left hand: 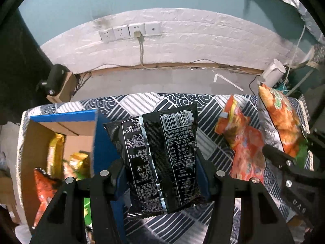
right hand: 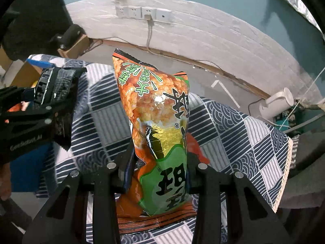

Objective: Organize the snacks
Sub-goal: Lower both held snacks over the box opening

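A black snack bag [left hand: 154, 142], printed back facing me, hangs above the patterned tablecloth [left hand: 134, 103] with my left gripper [left hand: 161, 172] shut on its lower half. Left of it stands a blue-sided cardboard box [left hand: 63, 118] with several snack bags inside. In the right wrist view my right gripper [right hand: 160, 162] is shut on an orange and green snack bag [right hand: 154, 105], held upright above the cloth. That bag [left hand: 282, 126] and the right gripper [left hand: 294, 144] show at the right edge of the left wrist view. Another orange bag [left hand: 241, 142] lies on the cloth between the two grippers.
The table's far edge drops to a grey floor and a white brick wall with sockets [left hand: 130, 32]. A black camera on a small cardboard box [left hand: 56, 77] sits at the far left, a white jug [left hand: 272, 73] at the far right. The left gripper [right hand: 40, 105] shows beside the box [right hand: 26, 75].
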`<action>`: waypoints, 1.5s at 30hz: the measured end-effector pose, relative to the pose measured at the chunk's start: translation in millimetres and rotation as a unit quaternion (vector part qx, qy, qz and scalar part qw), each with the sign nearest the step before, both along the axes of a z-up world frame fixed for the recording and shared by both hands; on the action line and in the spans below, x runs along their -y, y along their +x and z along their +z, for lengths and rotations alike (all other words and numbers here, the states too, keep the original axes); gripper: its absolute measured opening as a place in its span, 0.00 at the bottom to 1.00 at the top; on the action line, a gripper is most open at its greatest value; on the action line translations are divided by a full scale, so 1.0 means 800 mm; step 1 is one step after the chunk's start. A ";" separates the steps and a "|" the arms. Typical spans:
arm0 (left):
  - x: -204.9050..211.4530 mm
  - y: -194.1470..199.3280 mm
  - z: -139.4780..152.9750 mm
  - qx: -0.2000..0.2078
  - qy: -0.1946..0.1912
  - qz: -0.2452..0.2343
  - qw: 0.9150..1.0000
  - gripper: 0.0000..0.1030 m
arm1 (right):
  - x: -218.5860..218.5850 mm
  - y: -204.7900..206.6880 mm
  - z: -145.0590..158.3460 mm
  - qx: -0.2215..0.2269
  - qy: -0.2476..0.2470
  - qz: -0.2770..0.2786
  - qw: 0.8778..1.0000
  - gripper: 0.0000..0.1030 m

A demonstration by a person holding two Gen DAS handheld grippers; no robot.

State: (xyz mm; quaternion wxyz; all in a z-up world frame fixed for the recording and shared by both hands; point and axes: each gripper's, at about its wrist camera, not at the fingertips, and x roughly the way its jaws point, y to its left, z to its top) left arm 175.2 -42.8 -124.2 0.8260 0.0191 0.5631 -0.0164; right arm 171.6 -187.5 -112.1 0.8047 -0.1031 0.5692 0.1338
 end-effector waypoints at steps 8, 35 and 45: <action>-0.037 -0.043 0.042 0.028 0.018 -0.001 0.999 0.57 | -0.031 -0.027 0.039 0.017 0.016 0.024 0.999 0.35; -0.236 -0.117 0.044 0.035 0.016 0.114 0.993 0.57 | -0.231 -0.054 0.058 -0.015 0.068 0.121 0.990 0.36; -0.287 -0.128 0.019 0.011 -0.002 0.152 0.988 0.57 | -0.299 -0.055 0.037 -0.042 0.067 0.142 0.987 0.36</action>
